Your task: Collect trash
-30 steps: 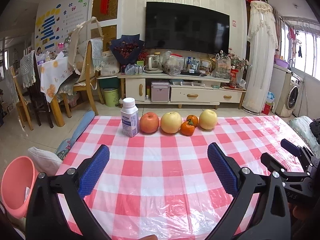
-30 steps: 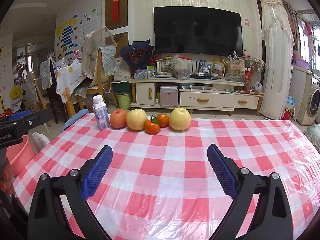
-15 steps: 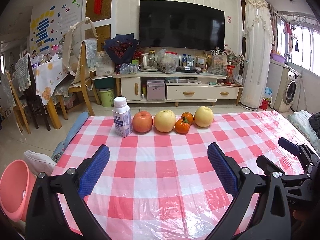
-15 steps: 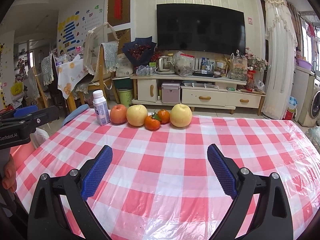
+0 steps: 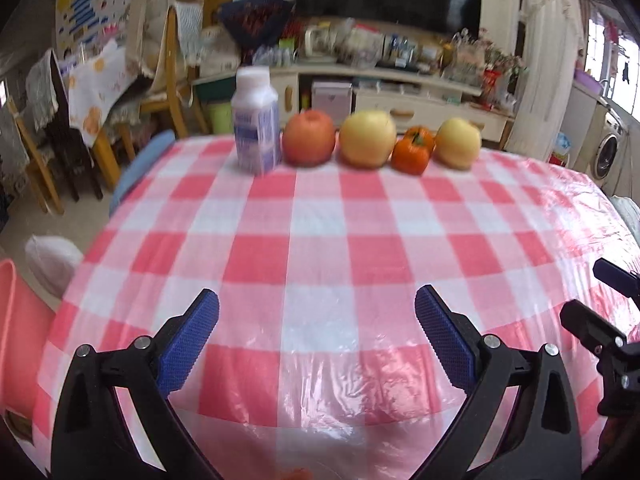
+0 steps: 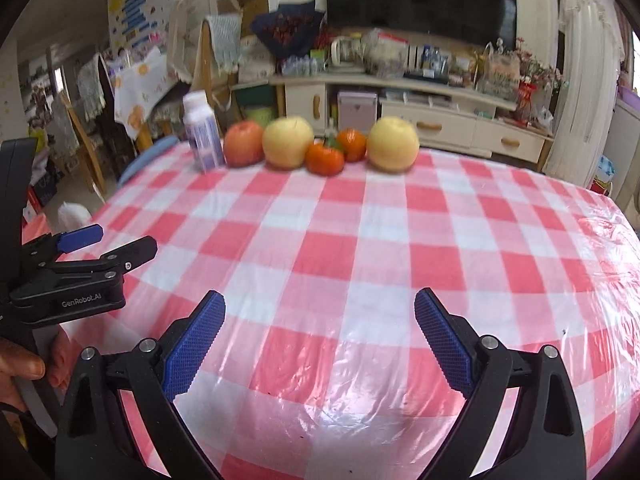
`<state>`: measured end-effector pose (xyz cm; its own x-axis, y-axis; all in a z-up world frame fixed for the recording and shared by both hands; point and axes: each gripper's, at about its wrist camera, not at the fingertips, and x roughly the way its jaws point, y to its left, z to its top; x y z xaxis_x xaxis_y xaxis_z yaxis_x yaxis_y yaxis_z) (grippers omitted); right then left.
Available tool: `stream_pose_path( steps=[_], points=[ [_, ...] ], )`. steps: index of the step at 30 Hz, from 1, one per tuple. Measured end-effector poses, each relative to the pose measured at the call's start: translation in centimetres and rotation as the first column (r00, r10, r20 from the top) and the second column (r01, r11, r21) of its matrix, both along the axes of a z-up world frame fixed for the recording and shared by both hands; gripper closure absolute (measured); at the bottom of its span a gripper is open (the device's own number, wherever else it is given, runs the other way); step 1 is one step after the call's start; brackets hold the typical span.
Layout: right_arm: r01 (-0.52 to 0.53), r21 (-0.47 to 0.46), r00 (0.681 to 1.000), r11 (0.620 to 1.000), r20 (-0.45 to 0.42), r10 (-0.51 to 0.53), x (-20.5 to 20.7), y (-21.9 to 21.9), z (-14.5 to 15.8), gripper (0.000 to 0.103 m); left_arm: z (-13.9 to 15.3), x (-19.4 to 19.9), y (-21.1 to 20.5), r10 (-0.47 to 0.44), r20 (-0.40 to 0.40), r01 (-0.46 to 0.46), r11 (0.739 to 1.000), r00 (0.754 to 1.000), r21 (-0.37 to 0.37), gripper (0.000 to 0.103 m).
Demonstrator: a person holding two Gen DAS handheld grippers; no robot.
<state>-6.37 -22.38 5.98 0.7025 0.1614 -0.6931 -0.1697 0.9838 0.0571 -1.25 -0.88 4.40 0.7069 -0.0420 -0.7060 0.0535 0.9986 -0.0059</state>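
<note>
A white and purple milk bottle (image 5: 257,124) stands upright at the far left of a row on the red-checked tablecloth (image 5: 320,248); it also shows in the right wrist view (image 6: 202,136). Beside it lie a red apple (image 5: 309,137), a yellow pear (image 5: 367,137), two tangerines (image 5: 412,152) and another pear (image 5: 458,142). My left gripper (image 5: 316,336) is open and empty above the near part of the table. My right gripper (image 6: 319,338) is open and empty, level with it on the right.
A pink bin (image 5: 18,336) stands on the floor at the table's left side, next to a white bag (image 5: 52,258). Chairs and a covered table (image 5: 100,80) fill the left of the room. A TV cabinet (image 5: 400,92) stands behind the table.
Both grippers have moved forward over the table and tilted down. The bottle and fruit look nearer and larger. Both jaws stay open.
</note>
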Motion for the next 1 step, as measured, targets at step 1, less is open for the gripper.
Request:
stream_pose_path(
  steps=[1],
  points=[
    [-0.006, -0.016, 0.999, 1.0, -0.031, 0.006, 0.42, 0.54, -0.78, 0.008, -0.89, 0.41, 0.18, 0.007, -0.029, -0.007, 1.0, 1.0, -0.016, 0.004]
  ],
)
